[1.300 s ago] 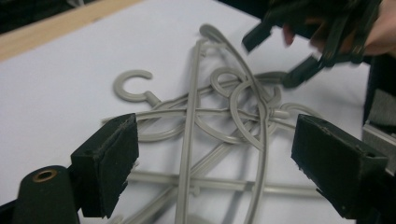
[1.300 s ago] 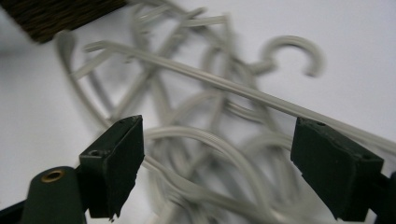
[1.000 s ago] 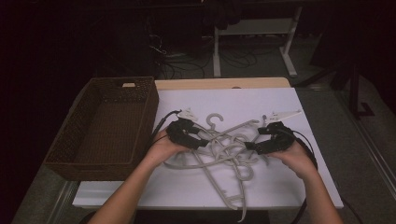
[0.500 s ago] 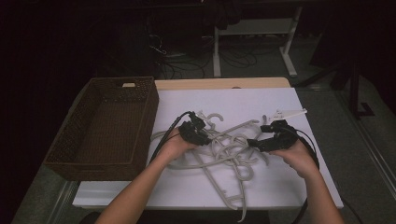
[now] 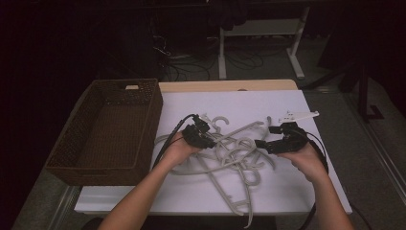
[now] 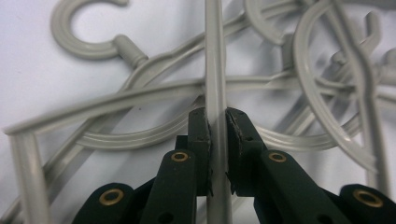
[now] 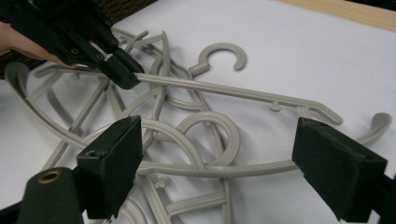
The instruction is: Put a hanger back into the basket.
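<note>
A tangle of grey plastic hangers [image 5: 230, 158] is spread over the middle of a white-covered table [image 5: 287, 191], reaching toward its near edge. The left gripper [image 5: 207, 140] is clamped narrowly on the straight bar of one hanger [image 6: 215, 93], the bar being pinched between both black pads [image 6: 200, 135] in the left gripper view. The right gripper [image 5: 262, 144] is held wide open just above the pile, near its right side, with nothing between its jaws and nothing seen to be touched. A brown woven basket [image 5: 143, 153] is set along the table's left edge. No brand, label or writing can be read anywhere.
</note>
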Demonstrator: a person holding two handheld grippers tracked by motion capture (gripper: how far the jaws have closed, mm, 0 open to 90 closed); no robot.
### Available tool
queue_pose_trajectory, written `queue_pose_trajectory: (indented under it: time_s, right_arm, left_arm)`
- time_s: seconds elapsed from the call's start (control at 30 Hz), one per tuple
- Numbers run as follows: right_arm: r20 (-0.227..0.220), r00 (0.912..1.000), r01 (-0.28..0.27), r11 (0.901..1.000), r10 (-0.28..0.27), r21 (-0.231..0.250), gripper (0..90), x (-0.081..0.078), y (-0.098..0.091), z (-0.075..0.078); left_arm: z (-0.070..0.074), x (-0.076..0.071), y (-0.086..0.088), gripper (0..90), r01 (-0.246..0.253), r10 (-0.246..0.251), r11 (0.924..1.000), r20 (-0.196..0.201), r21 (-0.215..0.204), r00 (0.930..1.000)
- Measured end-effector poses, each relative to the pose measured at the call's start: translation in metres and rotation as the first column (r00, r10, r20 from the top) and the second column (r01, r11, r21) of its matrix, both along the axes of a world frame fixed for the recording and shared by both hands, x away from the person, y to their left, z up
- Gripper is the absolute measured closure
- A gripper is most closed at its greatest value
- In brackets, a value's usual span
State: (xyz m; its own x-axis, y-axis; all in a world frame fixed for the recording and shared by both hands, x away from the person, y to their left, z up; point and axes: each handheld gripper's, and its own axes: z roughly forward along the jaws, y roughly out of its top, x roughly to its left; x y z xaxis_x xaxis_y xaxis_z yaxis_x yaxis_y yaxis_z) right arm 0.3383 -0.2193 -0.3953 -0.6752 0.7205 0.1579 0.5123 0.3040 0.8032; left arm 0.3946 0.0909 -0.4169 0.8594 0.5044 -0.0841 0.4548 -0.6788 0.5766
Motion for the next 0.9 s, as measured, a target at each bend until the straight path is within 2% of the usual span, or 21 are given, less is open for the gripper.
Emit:
queue_pose_trajectory:
  time_s: [0.1,0.17,0.2,0.23,0.27,0.33,0.37,0.4,0.43,0.47,0.5,0.53,0.57,0.6,0.67,0.73,0.9]
  right_arm:
    - [0.007,1.0000,0.005,1.0000,-0.005,0.004,16.1,0.000,-0.001,0.001]
    - [0.007,1.0000,0.006,1.0000,-0.006,0.006,16.2,-0.001,-0.001,0.002]
    - [0.007,0.9999,0.008,1.0000,-0.008,0.004,16.1,-0.001,-0.002,0.002]
    - [0.007,0.9999,0.008,1.0000,-0.008,0.004,16.1,-0.001,-0.002,0.002]
    - [0.002,0.9999,0.010,0.9999,-0.010,0.004,16.2,0.000,-0.002,0.001]
    - [0.002,0.9999,0.011,0.9999,-0.011,0.003,16.1,0.000,-0.002,0.001]
    - [0.002,0.9999,0.012,0.9999,-0.012,0.002,16.2,0.000,-0.002,0.001]
    - [0.003,0.9999,0.012,0.9999,-0.012,0.001,16.2,0.000,-0.001,0.001]
    - [0.003,0.9999,0.012,0.9999,-0.012,0.001,16.2,0.000,-0.001,0.001]
    - [0.003,1.0000,0.009,1.0000,-0.009,-0.002,16.2,0.001,-0.001,0.000]
    - [0.003,1.0000,0.009,1.0000,-0.009,-0.002,16.2,0.001,-0.001,0.000]
    - [0.000,1.0000,0.009,0.9999,-0.009,-0.006,16.2,0.001,0.000,0.000]
    - [-0.001,1.0000,0.007,0.9999,-0.007,-0.009,16.2,0.001,0.000,-0.001]
    - [-0.002,1.0000,0.006,0.9999,-0.006,-0.012,16.2,0.001,0.000,-0.001]
    - [-0.003,1.0000,0.006,0.9999,-0.006,-0.014,16.2,0.001,0.001,-0.002]
    - [-0.003,1.0000,0.006,0.9999,-0.006,-0.014,16.2,0.001,0.001,-0.002]
    - [-0.003,1.0000,0.008,0.9999,-0.008,-0.011,16.1,0.001,0.000,-0.001]
  left_arm:
    - [0.005,-0.002,0.005,81.2,-0.005,0.005,0.9999,0.013,-0.011,0.9999]
    - [0.011,-0.002,0.016,81.3,-0.030,0.031,0.9985,0.013,-0.046,0.9994]
    - [0.011,-0.002,0.016,81.3,-0.030,0.031,0.9985,0.013,-0.046,0.9994]
    - [0.013,-0.001,0.020,81.3,-0.041,0.042,0.9972,0.013,-0.063,0.9991]
    - [0.016,0.001,0.030,81.4,-0.072,0.074,0.9929,0.014,-0.095,0.9972]
    - [0.019,0.002,0.039,81.4,-0.110,0.114,0.9865,0.026,-0.121,0.9932]
    - [0.019,0.002,0.039,81.5,-0.110,0.114,0.9865,0.026,-0.121,0.9932]
    - [0.020,0.004,0.044,81.5,-0.127,0.132,0.9824,0.027,-0.137,0.9909]
    - [0.021,0.005,0.049,81.5,-0.148,0.154,0.9775,0.026,-0.150,0.9877]
    - [0.020,0.007,0.058,81.4,-0.197,0.204,0.9678,0.027,-0.156,0.9787]
    - [0.020,0.007,0.058,81.4,-0.197,0.204,0.9678,0.027,-0.156,0.9787]
    - [0.016,0.009,0.065,81.4,-0.245,0.250,0.9574,0.013,-0.153,0.9682]
    - [0.014,0.009,0.067,81.3,-0.266,0.271,0.9516,0.006,-0.153,0.9627]
    - [0.014,0.009,0.067,81.3,-0.266,0.271,0.9516,0.006,-0.153,0.9627]
    - [0.004,0.008,0.070,81.1,-0.298,0.300,0.9452,-0.011,-0.133,0.9540]
    - [-0.002,0.008,0.070,80.8,-0.310,0.310,0.9440,-0.019,-0.114,0.9506]
    - [-0.009,0.008,0.070,76.8,-0.320,0.320,0.9436,-0.011,-0.084,0.9472]
